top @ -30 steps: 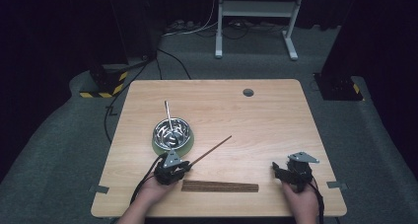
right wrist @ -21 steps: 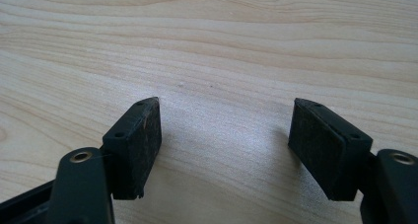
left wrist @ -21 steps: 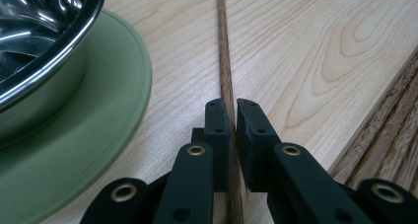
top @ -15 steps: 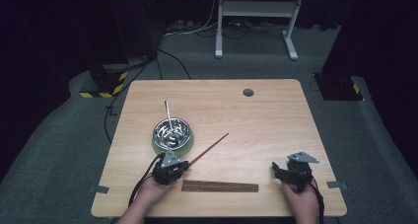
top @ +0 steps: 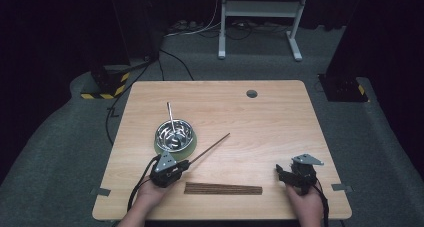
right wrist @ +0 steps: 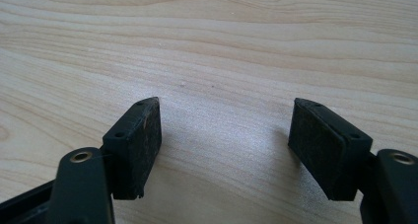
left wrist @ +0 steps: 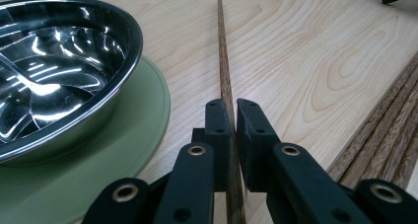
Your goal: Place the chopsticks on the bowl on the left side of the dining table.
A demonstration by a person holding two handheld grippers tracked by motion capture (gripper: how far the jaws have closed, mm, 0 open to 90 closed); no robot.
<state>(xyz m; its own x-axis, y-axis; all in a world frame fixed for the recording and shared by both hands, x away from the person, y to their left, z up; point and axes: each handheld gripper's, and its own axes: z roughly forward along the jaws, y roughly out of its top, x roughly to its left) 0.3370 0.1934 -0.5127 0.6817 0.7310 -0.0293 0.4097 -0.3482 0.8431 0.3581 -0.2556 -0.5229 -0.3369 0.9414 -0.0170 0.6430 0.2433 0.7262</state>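
Note:
My left gripper [top: 183, 164] [left wrist: 232, 110] is shut on a dark wooden chopstick [top: 211, 148] [left wrist: 224, 66], whose free end points away to the upper right above the table. Its jaws have just been closing on that stick. Beside it stands a steel bowl [top: 174, 134] [left wrist: 54, 71] on a green mat [top: 192, 143] [left wrist: 123, 140], with a metal utensil [top: 171, 116] leaning in it. A bundle of several more chopsticks [top: 223, 189] [left wrist: 384, 135] lies flat near the front edge. My right gripper [top: 280, 171] [right wrist: 224, 135] rests open over bare wood at the front right.
The wooden table [top: 260, 127] has a round cable hole [top: 251, 93] near its far edge. Beyond it are a white stand's legs [top: 257, 9], cables on the grey floor and a yellow-black striped block [top: 102, 89] at the far left.
The left gripper's chopstick has swung slightly, its tip a little lower than before. The right hand has stayed put.

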